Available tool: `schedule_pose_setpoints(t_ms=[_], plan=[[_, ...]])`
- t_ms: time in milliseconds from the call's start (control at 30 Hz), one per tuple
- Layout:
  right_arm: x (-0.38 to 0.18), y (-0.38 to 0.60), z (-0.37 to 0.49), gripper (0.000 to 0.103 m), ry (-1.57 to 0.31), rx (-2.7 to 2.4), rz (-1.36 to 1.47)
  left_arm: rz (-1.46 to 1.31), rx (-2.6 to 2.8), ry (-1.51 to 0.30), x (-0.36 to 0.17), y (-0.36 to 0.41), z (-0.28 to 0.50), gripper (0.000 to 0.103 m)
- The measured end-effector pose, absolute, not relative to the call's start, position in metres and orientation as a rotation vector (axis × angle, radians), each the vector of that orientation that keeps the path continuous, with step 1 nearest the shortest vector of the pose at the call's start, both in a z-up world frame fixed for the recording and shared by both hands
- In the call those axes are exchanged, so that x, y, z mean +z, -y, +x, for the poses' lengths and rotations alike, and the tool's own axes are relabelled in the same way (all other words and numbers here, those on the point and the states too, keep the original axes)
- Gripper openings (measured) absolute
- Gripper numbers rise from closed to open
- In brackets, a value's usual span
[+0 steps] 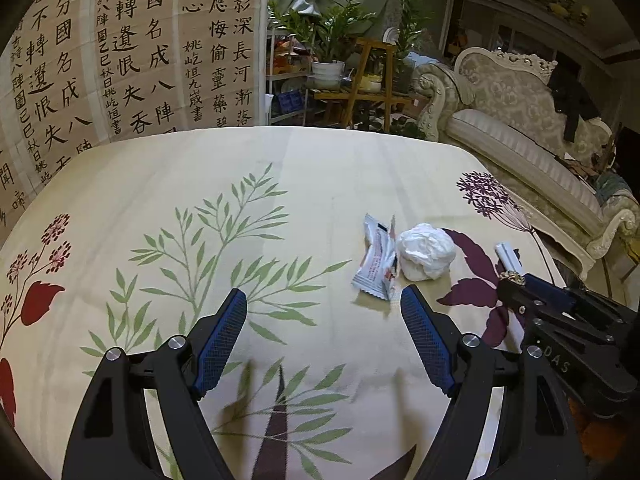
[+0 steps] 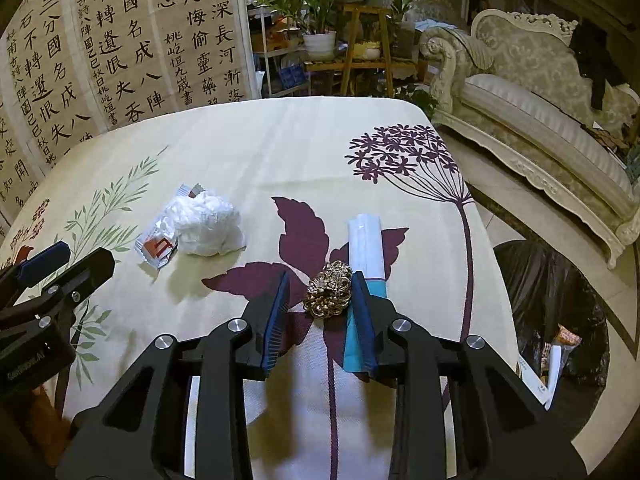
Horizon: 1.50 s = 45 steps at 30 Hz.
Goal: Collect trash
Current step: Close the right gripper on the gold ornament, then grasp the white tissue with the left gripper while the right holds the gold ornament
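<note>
Pinch the gold crumpled ball [image 2: 327, 295] gently with the right gripper [image 2: 320, 292], right in its middle. Not pinching it yet: one of the fingers [image 2: 362, 308] touching the ball on the right side, the other just beside it with a thin gap. Close slowly, to stop the ball from popping out or rolling off. Leave the long white and blue packet [image 2: 366, 240] out of the grip: lying right next to the ball, partly under the right-side finger, and easy to drag along by mistake. Lift straight up, then carry over to the black bag [image 2: 560, 300] down on the floor past the edge of the desk [image 2: 280, 140], likely the place for the trash.

Right gripper tilted down toward the desk, low, near the right edge of the flower cloth. Left gripper [image 1: 324, 292] tilted down too, off to the left, fingers spread wide and nothing between them. Just ahead of it on the desk: a white tissue ball [image 1: 426, 252] and a snack wrapper [image 1: 376, 258], touching each other, good to grab next.
</note>
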State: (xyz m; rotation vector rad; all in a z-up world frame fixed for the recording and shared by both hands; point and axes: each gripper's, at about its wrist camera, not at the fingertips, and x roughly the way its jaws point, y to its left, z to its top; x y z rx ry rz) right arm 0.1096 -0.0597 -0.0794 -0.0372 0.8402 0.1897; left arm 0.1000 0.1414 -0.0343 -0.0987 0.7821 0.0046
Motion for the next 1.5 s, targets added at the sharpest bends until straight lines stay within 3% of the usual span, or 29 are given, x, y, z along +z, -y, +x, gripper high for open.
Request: schedule_pose_setpoints(t_ms=[600,867,1000,1133,1500], plan=[[-0.063,0.101,0.098,0.018,-0.776,0.137,0.023,-0.033,-0.088,-0.747,-0.024,-0.090,0.123,0.076],[-0.069,0.127,0.097,0.018,-0.784,0.114,0.064,0.040,-0.092,-0.769,-0.032,-0.066,0.144,0.059],[-0.072,0.133,0.097,0.018,-0.787,0.114,0.075,0.060,-0.080,-0.798,-0.042,-0.066,0.149,0.041],[-0.073,0.134,0.097,0.018,-0.788,0.117,0.080,0.065,-0.087,-0.789,-0.040,-0.068,0.146,0.034],[-0.069,0.129,0.092,0.018,-0.777,0.118,0.077,0.038,-0.099,-0.748,-0.026,-0.073,0.128,0.030]])
